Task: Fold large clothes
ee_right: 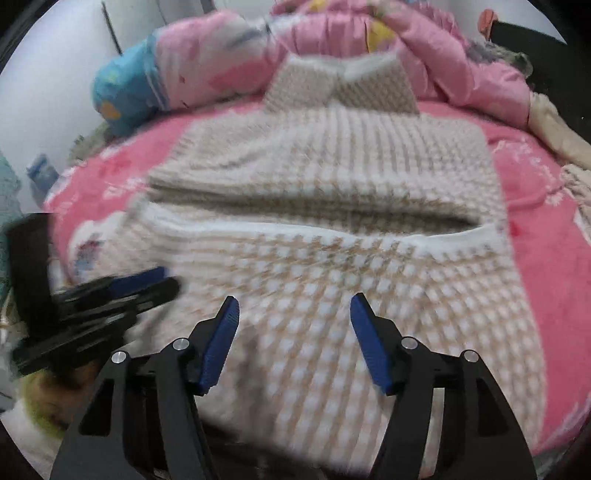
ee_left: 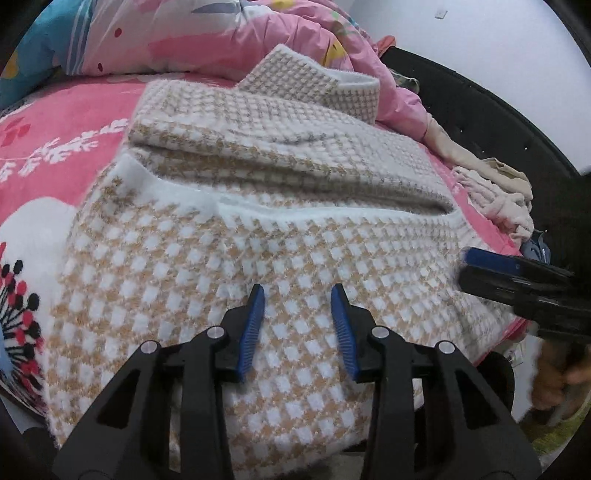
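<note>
A large fuzzy knitted garment in a tan-and-white houndstooth check (ee_left: 258, 258) lies spread across a bed, filling the middle of both views. Its near half lies flat and hangs slightly over the bed's front edge. A thick white band of trim (ee_left: 295, 214) runs across it from side to side, and behind that band the far half is doubled over into a thick roll with a dark gap beneath its fold. At the far end, a narrower checked flap with a white edge (ee_left: 321, 77) stands up against the bedding. The right wrist view shows the same garment (ee_right: 332, 277) blurred, its checks smeared.

The left gripper (ee_left: 298, 291), black with blue finger pads, hovers over the near half of the garment with its jaws apart and nothing between them. The right gripper (ee_right: 294, 302) is likewise spread wide and empty above the near half. Each gripper also appears at the edge of the other's view, beside the garment's near corner.

Beneath the garment is a pink fleece bedspread with white leaf and flower prints (ee_left: 55, 140). Behind it lies a heaped pink and blue patterned quilt (ee_left: 184, 33). To the right, a small pile of pale pink and beige clothes (ee_left: 495, 199) rests by the black headboard (ee_left: 480, 103), with a white wall (ee_left: 480, 37) beyond.
</note>
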`<state>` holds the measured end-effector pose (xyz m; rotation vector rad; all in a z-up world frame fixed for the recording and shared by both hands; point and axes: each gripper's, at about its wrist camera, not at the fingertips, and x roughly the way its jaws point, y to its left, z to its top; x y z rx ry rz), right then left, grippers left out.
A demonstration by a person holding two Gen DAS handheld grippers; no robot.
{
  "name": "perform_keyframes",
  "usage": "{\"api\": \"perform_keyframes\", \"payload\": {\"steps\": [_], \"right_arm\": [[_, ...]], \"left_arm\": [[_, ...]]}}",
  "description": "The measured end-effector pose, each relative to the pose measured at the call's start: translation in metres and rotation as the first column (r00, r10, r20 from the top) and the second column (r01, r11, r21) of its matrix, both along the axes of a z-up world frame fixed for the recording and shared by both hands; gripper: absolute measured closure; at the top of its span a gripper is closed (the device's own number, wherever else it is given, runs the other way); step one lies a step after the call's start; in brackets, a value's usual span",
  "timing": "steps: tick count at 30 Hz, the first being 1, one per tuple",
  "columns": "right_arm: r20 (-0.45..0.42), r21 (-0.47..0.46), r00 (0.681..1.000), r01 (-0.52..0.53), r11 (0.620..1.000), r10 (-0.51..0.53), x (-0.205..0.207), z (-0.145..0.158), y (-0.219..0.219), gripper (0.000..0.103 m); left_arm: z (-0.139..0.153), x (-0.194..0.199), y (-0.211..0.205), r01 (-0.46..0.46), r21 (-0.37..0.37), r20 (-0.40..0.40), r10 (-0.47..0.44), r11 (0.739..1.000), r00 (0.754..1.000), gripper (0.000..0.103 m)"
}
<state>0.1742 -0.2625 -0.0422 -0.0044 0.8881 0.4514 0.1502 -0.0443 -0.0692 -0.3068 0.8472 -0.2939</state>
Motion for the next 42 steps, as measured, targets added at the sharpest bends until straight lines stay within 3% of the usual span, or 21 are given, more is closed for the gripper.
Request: {"api": "perform_keyframes", "payload": {"steps": [3,6,8,12,15,18,19,21,22,26,29,32,33,34,37,40,42], "right_arm": [[0.025,-0.019,0.999,-0.031,0.999,0.032,-0.027,0.003,0.003,0.041],[-0.075,-0.110,0.997,0.003,0.994,-0.011,-0.016,-0.041,0.012,0.041],[-0.084,-0.104,0.996,0.012,0.994,-0.021,-0.005,-0.062,0.013,0.036],[-0.071,-0.065,0.996,0.048,0.997,-0.052,-0.016,-0.036,0.006,0.037],[-0.008,-0.084,0.999,0.048,0.995,-0.049,-0.042,-0.016,-0.002,0.037],[-0.011,-0.133,0.996,0.082,0.988,-0.084,-0.043,-0.025,-0.009,0.037],[-0.033,-0.168,0.993,0.110,0.980,-0.117,-0.035,-0.041,-0.015,0.037],[-0.063,-0.090,0.991,0.113,0.990,-0.119,-0.026,-0.068,-0.029,0.033],[-0.068,-0.051,0.990,0.122,0.991,-0.125,-0.025,-0.066,-0.032,0.033],[-0.014,-0.025,0.988,0.156,0.987,-0.156,-0.046,-0.031,-0.049,0.035],[0.028,-0.027,0.976,0.218,0.976,-0.217,-0.059,-0.020,-0.075,0.035],[-0.051,-0.057,0.952,0.299,0.952,-0.302,-0.040,-0.055,-0.105,0.040],[-0.091,-0.014,0.948,0.303,0.953,-0.303,-0.035,-0.070,-0.114,0.041],[-0.093,0.016,0.948,0.309,0.951,-0.306,-0.035,-0.072,-0.117,0.041],[-0.067,-0.013,0.949,0.307,0.952,-0.307,-0.037,-0.064,-0.111,0.041],[-0.060,-0.015,0.951,0.303,0.953,-0.303,-0.037,-0.066,-0.109,0.041],[-0.065,-0.004,0.951,0.304,0.953,-0.303,-0.035,-0.065,-0.109,0.041]], "left_arm": [[-0.001,-0.001,0.002,0.001,0.000,-0.002,-0.001,1.000,1.000,0.066],[-0.002,-0.001,0.006,0.000,-0.010,-0.009,0.000,1.000,1.000,0.066],[-0.003,-0.001,0.007,-0.002,-0.016,-0.024,0.002,1.000,1.000,0.067],[0.000,0.006,0.004,-0.007,-0.024,-0.035,0.006,1.000,0.999,0.067],[-0.001,0.008,0.005,-0.014,-0.041,-0.044,0.012,0.999,0.999,0.068],[-0.001,0.009,0.005,-0.014,-0.044,-0.045,0.012,0.999,0.999,0.068],[-0.001,0.009,0.005,-0.016,-0.045,-0.046,0.014,0.999,0.999,0.069],[-0.002,0.009,0.007,-0.020,-0.058,-0.054,0.017,0.998,0.998,0.071],[-0.002,0.009,0.007,-0.023,-0.062,-0.056,0.019,0.998,0.998,0.072],[-0.002,0.009,0.009,-0.024,-0.077,-0.059,0.020,0.997,0.998,0.073],[-0.002,0.009,0.008,-0.025,-0.079,-0.062,0.020,0.997,0.998,0.073],[-0.003,0.009,0.011,-0.028,-0.079,-0.059,0.023,0.996,0.998,0.073],[-0.002,0.009,0.012,-0.025,-0.089,-0.057,0.020,0.996,0.998,0.073],[0.000,0.007,0.013,-0.024,-0.105,-0.046,0.020,0.994,0.999,0.074],[0.016,-0.007,0.013,-0.016,-0.060,0.016,0.017,0.998,1.000,0.073],[0.038,-0.027,-0.004,0.085,-0.062,0.110,-0.078,0.994,0.991,0.070],[0.042,-0.035,-0.027,0.155,-0.041,0.120,-0.149,0.987,0.982,0.070]]}}
